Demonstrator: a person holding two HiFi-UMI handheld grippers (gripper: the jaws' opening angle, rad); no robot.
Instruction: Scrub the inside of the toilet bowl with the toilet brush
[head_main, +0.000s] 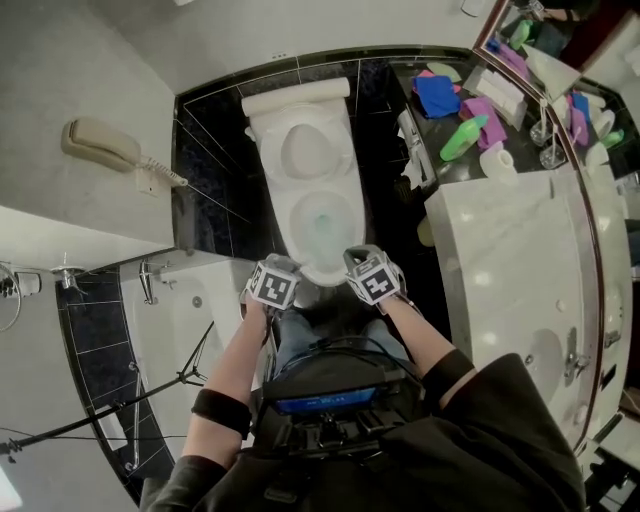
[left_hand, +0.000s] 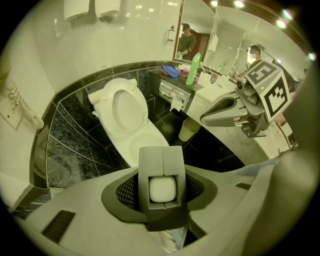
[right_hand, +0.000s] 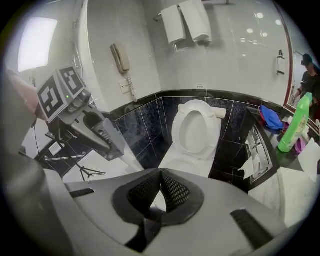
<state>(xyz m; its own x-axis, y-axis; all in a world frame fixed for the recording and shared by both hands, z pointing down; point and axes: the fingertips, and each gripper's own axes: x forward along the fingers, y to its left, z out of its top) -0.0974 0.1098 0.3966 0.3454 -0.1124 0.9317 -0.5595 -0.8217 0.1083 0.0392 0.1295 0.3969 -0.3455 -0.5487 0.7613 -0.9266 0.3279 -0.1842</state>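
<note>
The white toilet (head_main: 310, 190) stands ahead with its lid (head_main: 303, 150) raised against the wall and bluish water in the bowl (head_main: 325, 228). Both grippers hover side by side over the bowl's near rim. My left gripper (head_main: 280, 268) points steeply down. In the left gripper view its pads (left_hand: 127, 192) are closed on a grey block-shaped handle (left_hand: 161, 160) with a white end; what hangs below it is hidden. My right gripper (head_main: 362, 258) is beside it. In the right gripper view (right_hand: 161, 175) its pad tips meet with nothing between them. No brush head shows in any view.
A wall phone (head_main: 100, 143) hangs at the left. A marble vanity (head_main: 500, 240) at the right carries a green bottle (head_main: 465, 138) and a blue cloth (head_main: 437, 95). A small bin (left_hand: 188, 129) stands beside the toilet. A tripod (head_main: 120, 410) stands at the near left.
</note>
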